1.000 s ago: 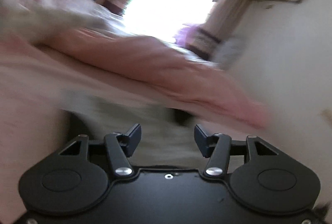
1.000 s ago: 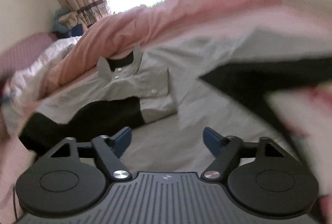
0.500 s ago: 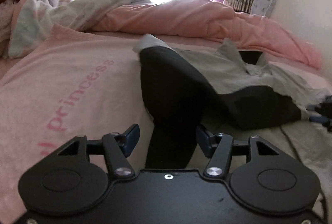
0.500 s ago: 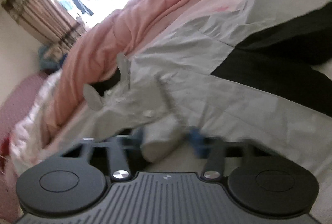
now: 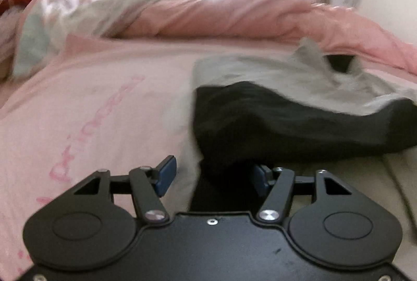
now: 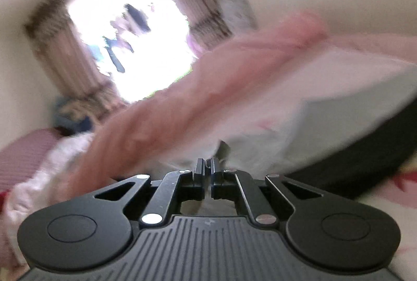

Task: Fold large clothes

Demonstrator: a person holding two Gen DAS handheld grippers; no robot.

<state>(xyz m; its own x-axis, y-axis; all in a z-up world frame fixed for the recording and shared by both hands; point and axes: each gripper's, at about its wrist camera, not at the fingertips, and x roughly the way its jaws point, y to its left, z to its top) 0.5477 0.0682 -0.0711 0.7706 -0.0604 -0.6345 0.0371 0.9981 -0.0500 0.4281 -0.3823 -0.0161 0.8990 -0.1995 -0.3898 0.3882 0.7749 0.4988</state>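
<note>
My right tongs (image 6: 207, 167) pinch the shirt (image 5: 273, 109); left tongs (image 5: 212, 178) gape around its sleeve — tugging now could slip the thin hold

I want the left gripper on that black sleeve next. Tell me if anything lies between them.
Nothing visible does. The left gripper is open, and the black sleeve of the grey and black shirt already runs between its fingers on the pink bedsheet.
</note>
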